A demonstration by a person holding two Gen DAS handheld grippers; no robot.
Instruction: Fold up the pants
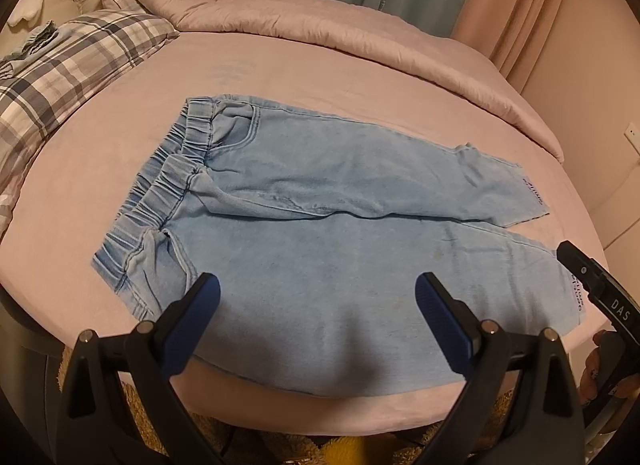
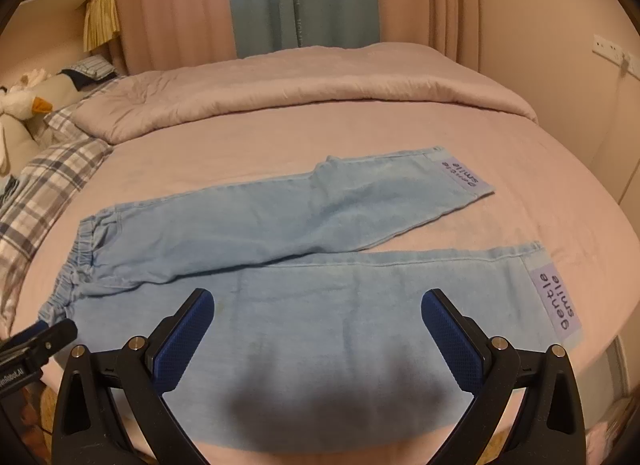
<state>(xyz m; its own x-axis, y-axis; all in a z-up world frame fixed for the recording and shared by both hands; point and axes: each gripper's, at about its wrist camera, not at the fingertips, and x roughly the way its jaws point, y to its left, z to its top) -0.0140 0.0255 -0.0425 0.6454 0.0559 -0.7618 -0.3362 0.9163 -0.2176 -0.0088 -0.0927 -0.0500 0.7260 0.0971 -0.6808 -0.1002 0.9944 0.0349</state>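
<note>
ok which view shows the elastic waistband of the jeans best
The left wrist view: the waistband lies close to the camera, with its gathered elastic and the pocket beside it clear. In the right wrist view the waistband sits far off at the left, foreshortened, its near end hidden behind the left gripper.

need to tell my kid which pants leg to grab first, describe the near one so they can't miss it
On the pink bed lie light blue pants, legs spread. The near leg runs along the front edge, under both open grippers; its cuff label reads right way up, the far one's upside down.
</note>
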